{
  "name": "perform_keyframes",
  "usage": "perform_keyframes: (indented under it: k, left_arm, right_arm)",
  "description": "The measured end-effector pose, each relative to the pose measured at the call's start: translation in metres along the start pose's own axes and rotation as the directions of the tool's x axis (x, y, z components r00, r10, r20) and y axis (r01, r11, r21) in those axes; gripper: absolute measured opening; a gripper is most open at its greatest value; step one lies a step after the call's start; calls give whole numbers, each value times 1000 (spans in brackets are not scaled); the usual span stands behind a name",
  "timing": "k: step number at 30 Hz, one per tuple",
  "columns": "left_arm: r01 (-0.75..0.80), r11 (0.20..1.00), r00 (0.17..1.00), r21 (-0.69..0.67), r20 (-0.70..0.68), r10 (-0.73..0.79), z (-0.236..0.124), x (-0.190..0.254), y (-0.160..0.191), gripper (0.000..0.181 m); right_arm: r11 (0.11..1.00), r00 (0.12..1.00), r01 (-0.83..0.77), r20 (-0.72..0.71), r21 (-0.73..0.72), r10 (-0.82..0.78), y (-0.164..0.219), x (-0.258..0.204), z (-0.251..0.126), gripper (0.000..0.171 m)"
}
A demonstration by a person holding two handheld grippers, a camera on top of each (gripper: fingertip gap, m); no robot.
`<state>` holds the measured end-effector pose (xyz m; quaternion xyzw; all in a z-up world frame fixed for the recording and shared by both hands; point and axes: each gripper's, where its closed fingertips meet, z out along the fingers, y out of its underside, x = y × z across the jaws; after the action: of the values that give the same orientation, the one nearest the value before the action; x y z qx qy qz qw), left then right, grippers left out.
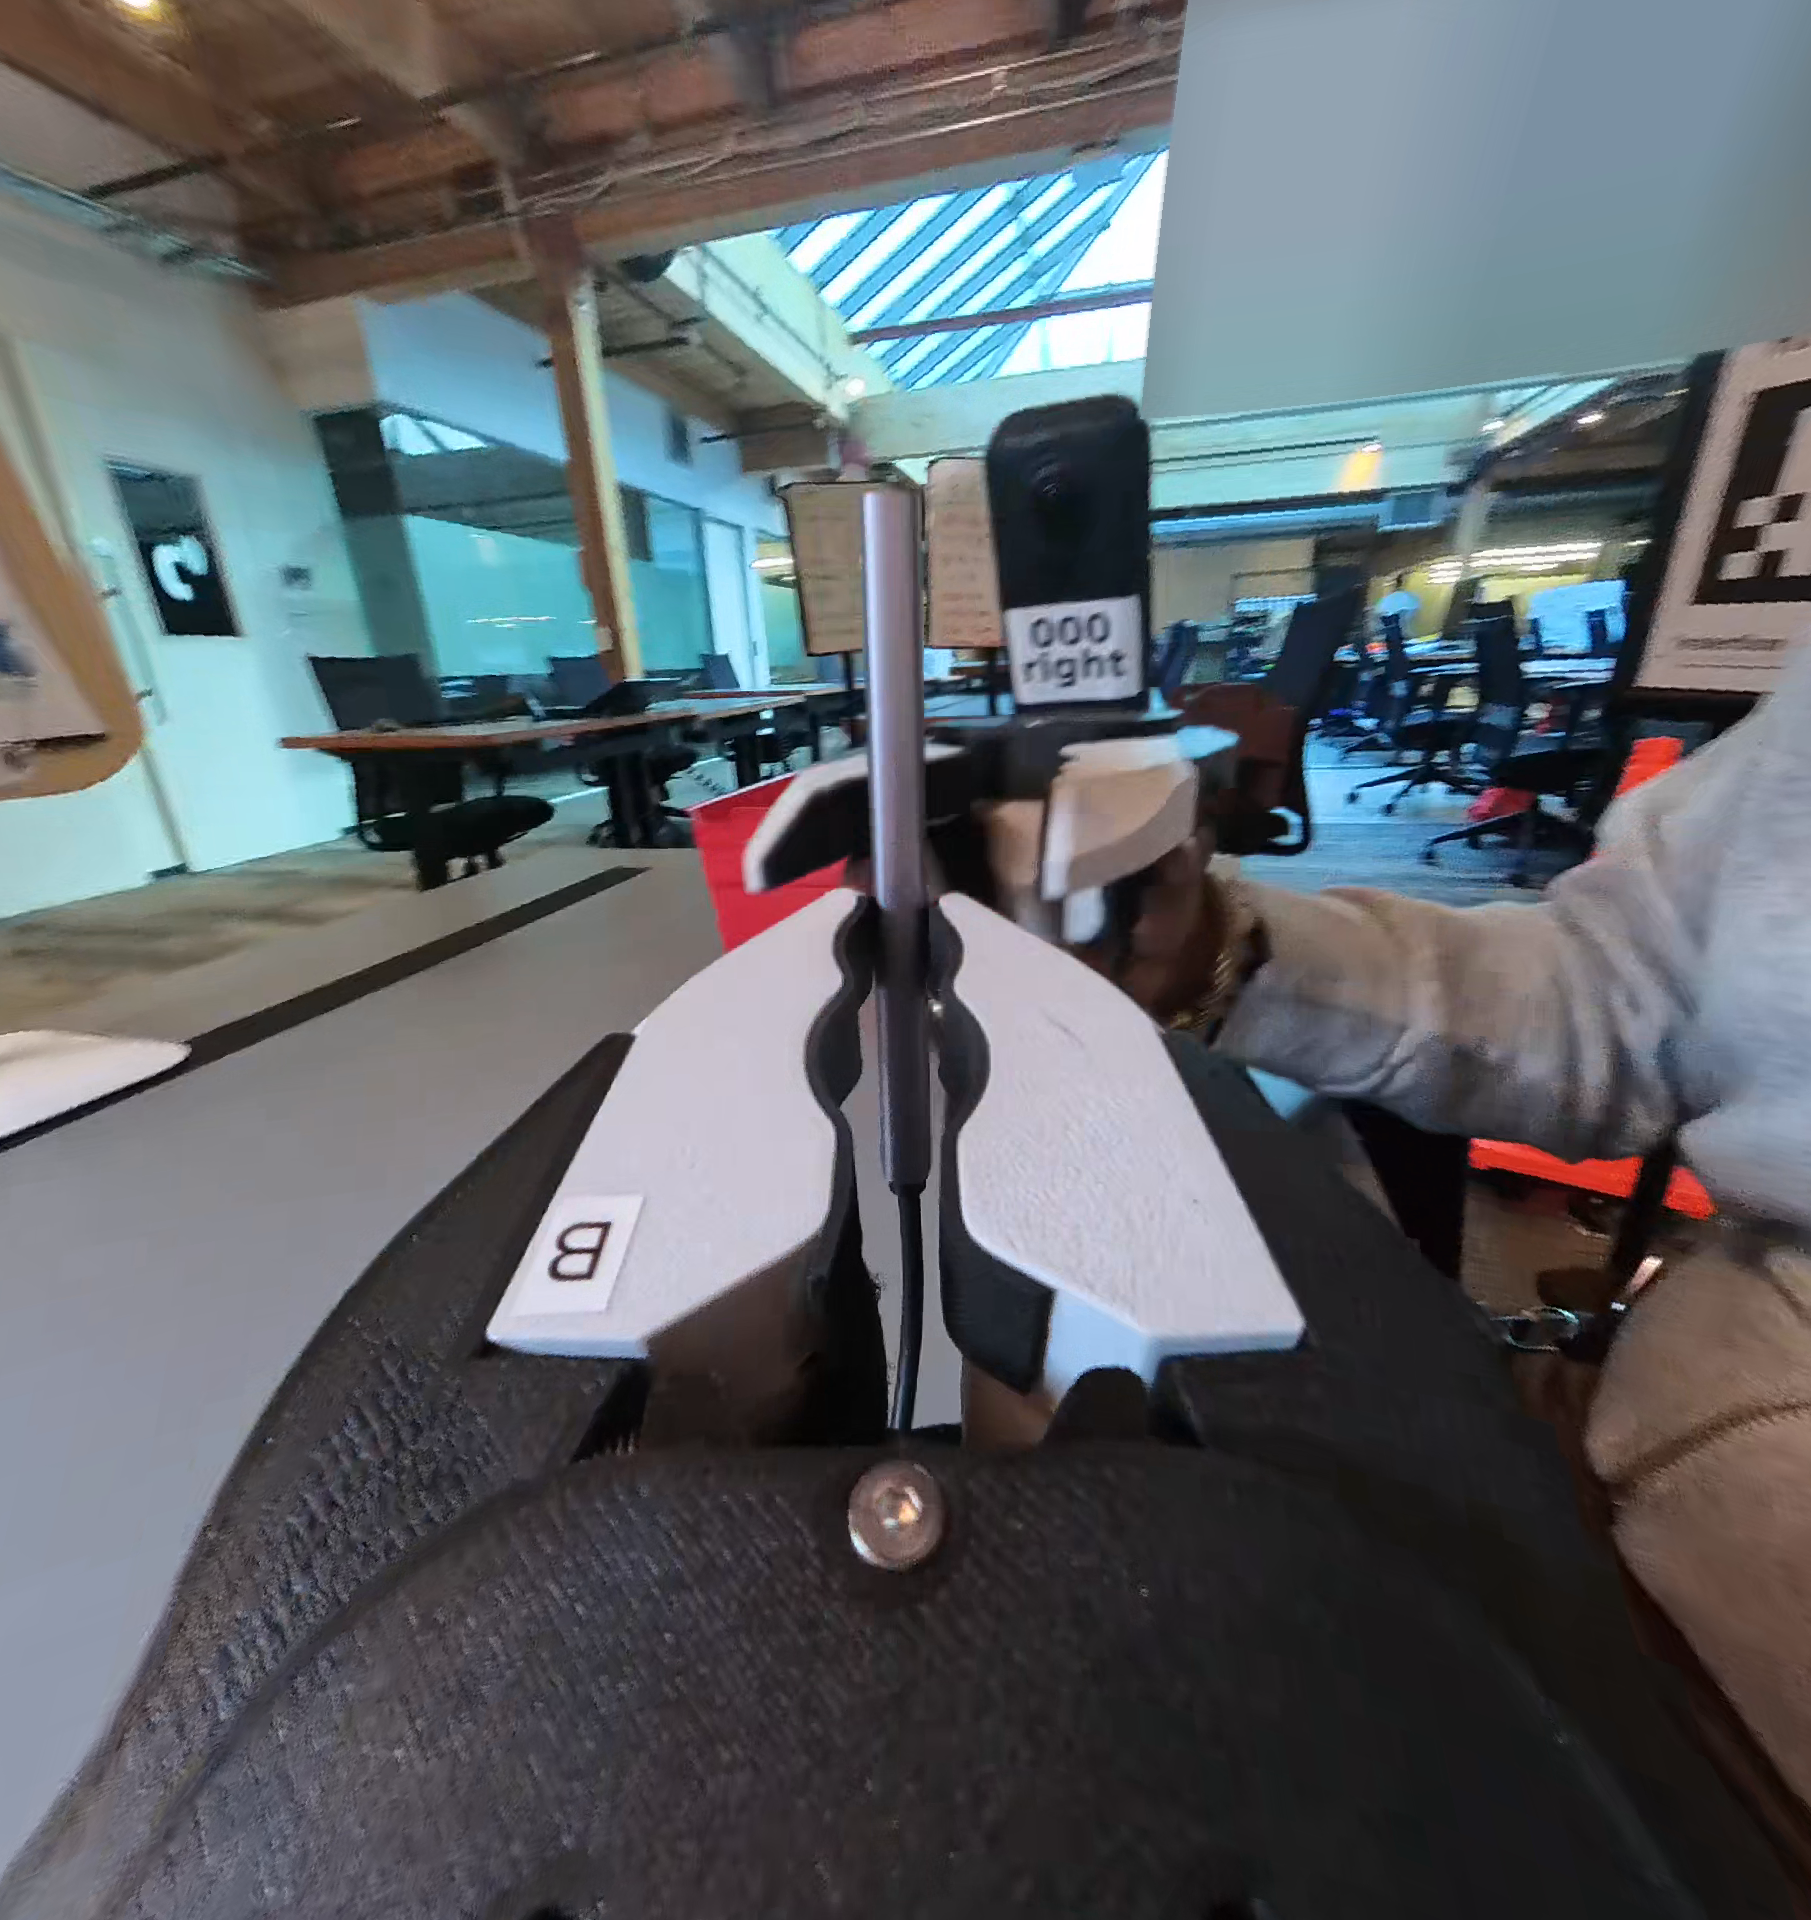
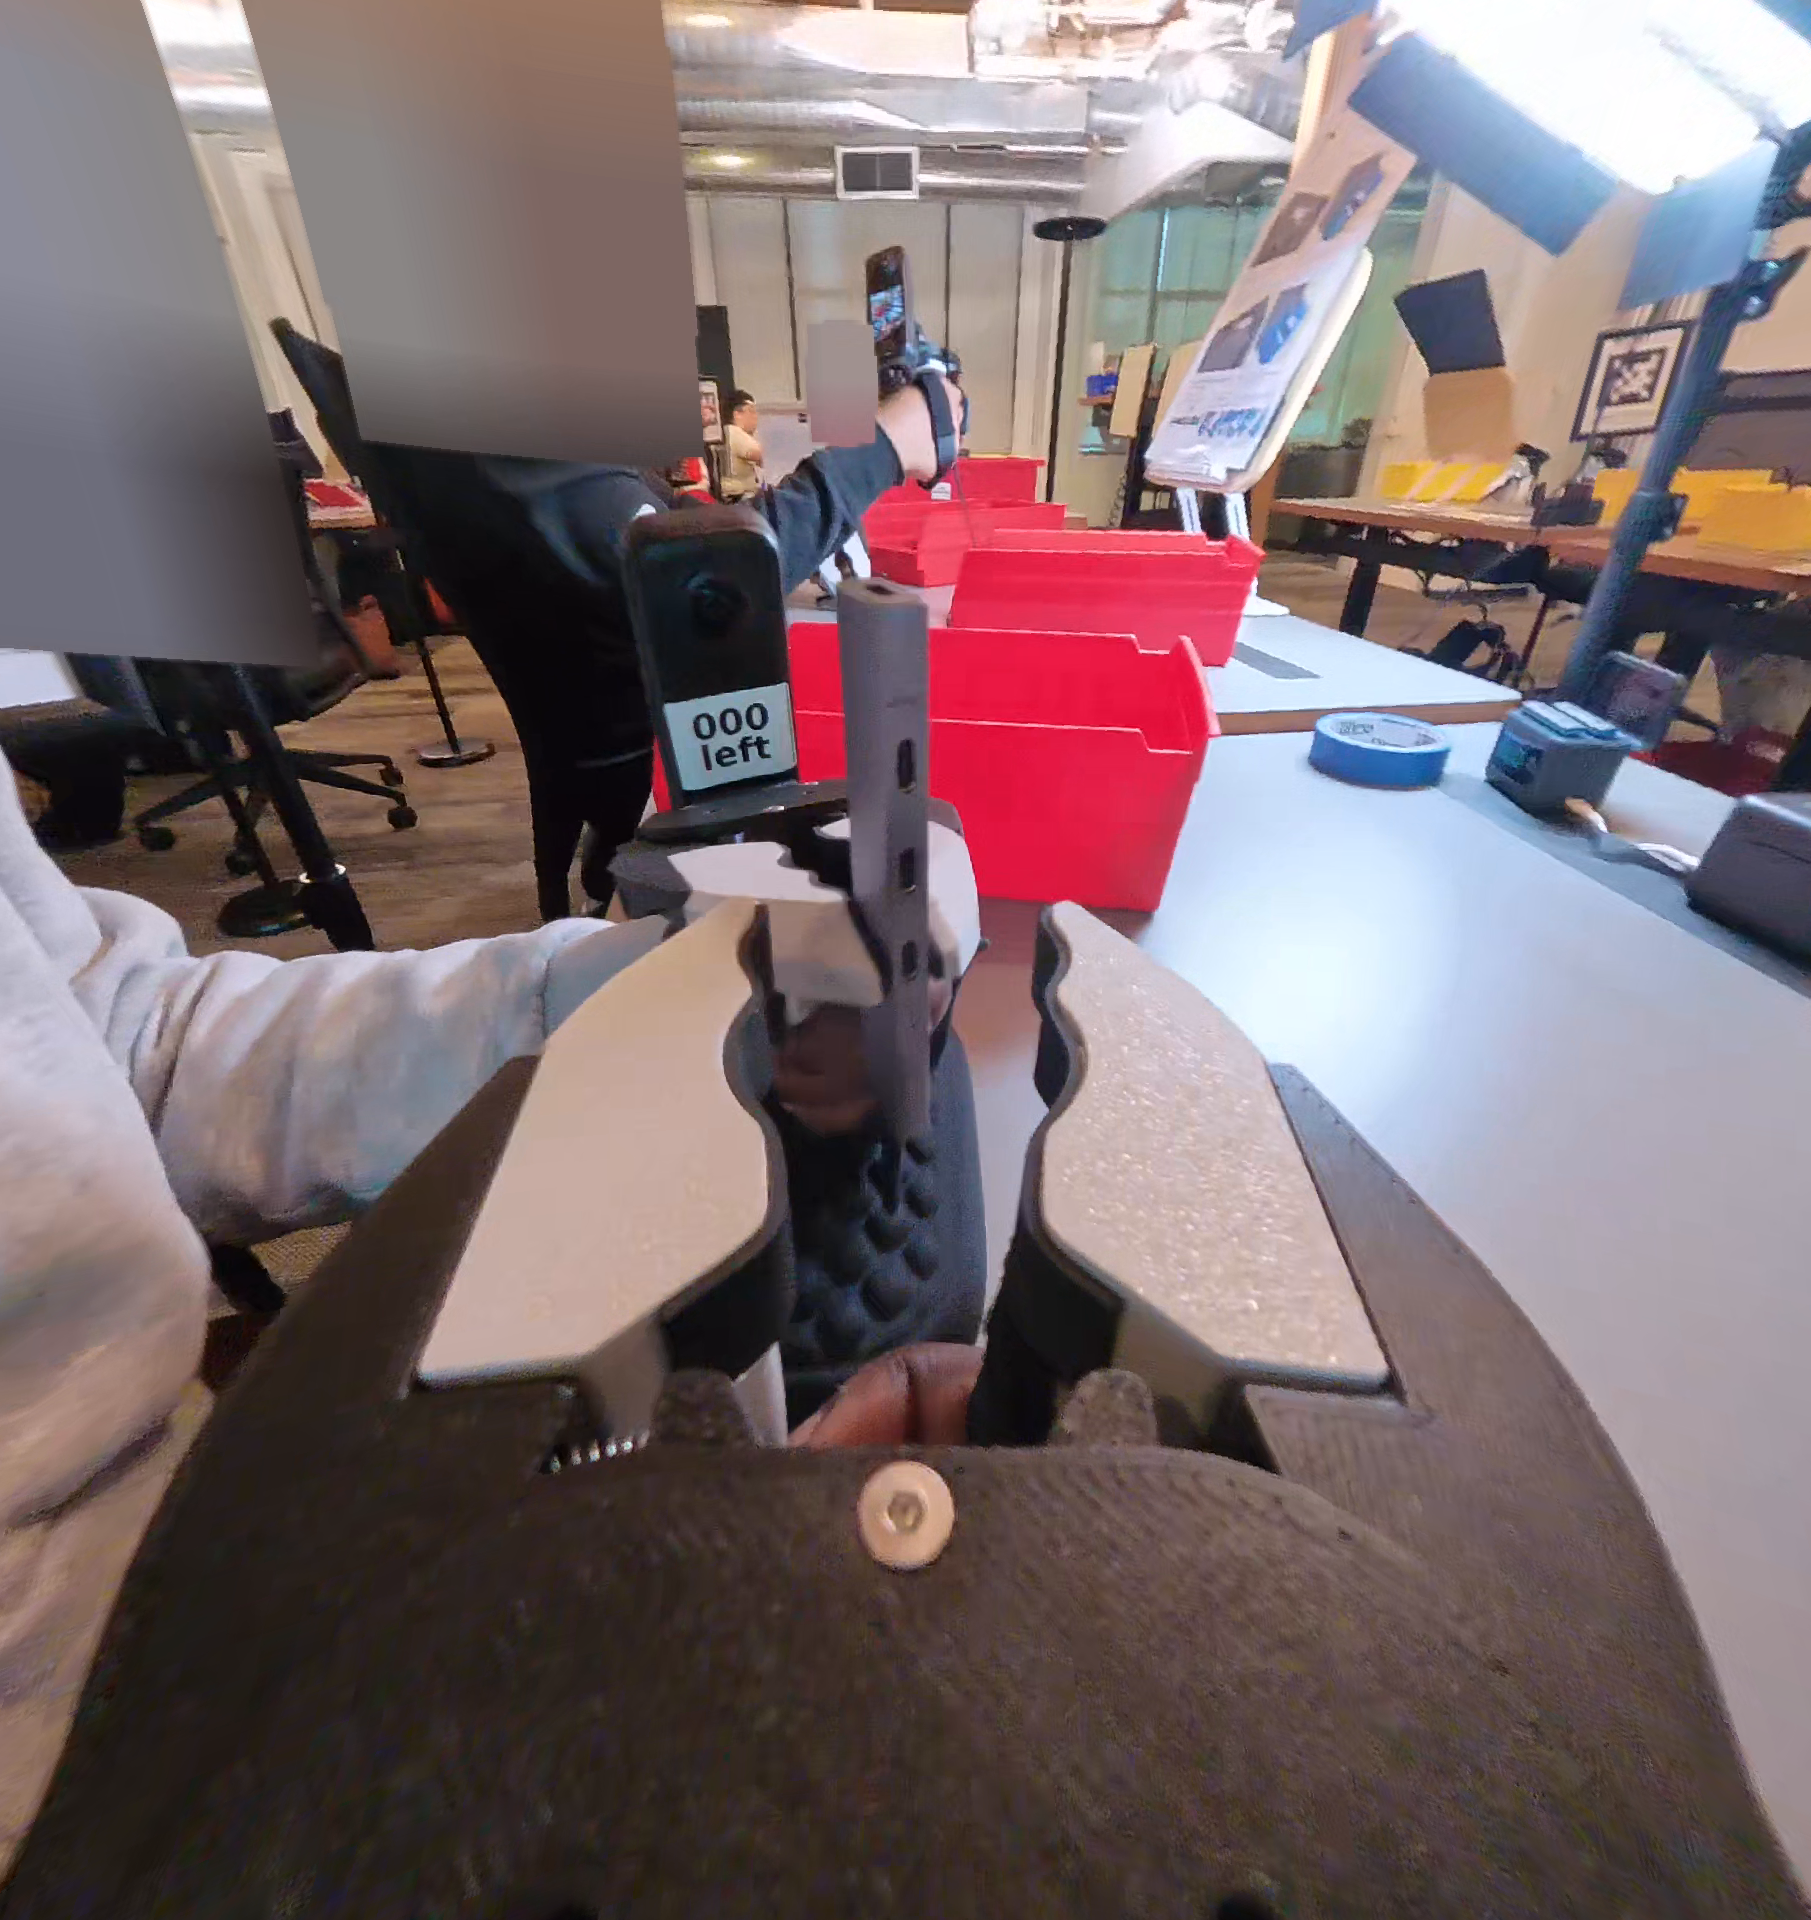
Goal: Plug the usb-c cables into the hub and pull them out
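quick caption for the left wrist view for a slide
Left gripper clamps the grey hub upright, the open right gripper facing it.

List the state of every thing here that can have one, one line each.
left gripper: shut on the hub.
hub: held upright, its side ports empty in the right wrist view.
hub's own cable: hanging down between the fingers.
right gripper: open, holding nothing, facing the hub's ports.
red bin: on the table behind the hub, contents not visible.
blue tape roll: lying flat on the table.
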<state>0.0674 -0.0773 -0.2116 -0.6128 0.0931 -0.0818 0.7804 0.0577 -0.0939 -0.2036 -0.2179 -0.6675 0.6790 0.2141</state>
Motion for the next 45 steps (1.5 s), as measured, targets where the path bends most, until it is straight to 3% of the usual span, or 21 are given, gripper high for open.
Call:
perform_keyframes:
  k: [4,8,11,14,17,20,25,28,30,33,35,38,45]
  left_arm:
    - [1,1000,998,-29,-64,-3,3,11,5,11]
    - [-25,999,998,42,-62,28,1,14,-5,20]
    - [-64,975,996,213,80,48,-12,-5,-31,32]
    - [-101,945,974,312,226,30,-25,-26,-45,40]
    - [-169,954,942,246,326,82,-23,-37,-38,55]
    - [-192,965,926,179,359,118,-18,-41,-29,60]
    - [-154,962,926,226,372,61,-23,-46,-33,60]
    - [-145,964,929,223,366,55,-22,-46,-32,60]
    - [-148,968,928,202,366,66,-20,-46,-29,60]
    - [-150,972,929,183,361,75,-18,-45,-26,59]
    - [-142,974,931,175,357,71,-17,-45,-24,59]
    - [-143,975,927,170,367,72,-18,-47,-24,58]
    - [-130,976,930,175,363,59,-18,-47,-23,58]
  right_arm:
    - [994,998,-10,62,106,3,-9,-11,6,10]
    - [992,1000,20,13,122,-22,-20,-6,-11,8]
    - [973,995,49,-92,228,-28,-56,9,-45,8]
    - [950,954,176,-282,258,-101,-98,27,-90,9]
    - [916,837,350,-505,196,-211,-144,44,-141,9]
    - [875,649,479,-699,69,-301,-186,62,-201,8]
    - [873,357,436,-849,-216,-389,-205,113,-291,8]
    - [903,303,266,-860,-336,-410,-176,157,-329,8]
    - [871,274,199,-828,-449,-490,-149,181,-346,8]
    - [723,361,123,-648,-680,-671,-80,211,-351,9]
    - [578,454,16,-509,-816,-731,-21,226,-362,9]
    - [435,612,-215,-468,-875,-638,51,232,-386,9]
    - [380,736,-475,-595,-794,-323,114,227,-390,15]
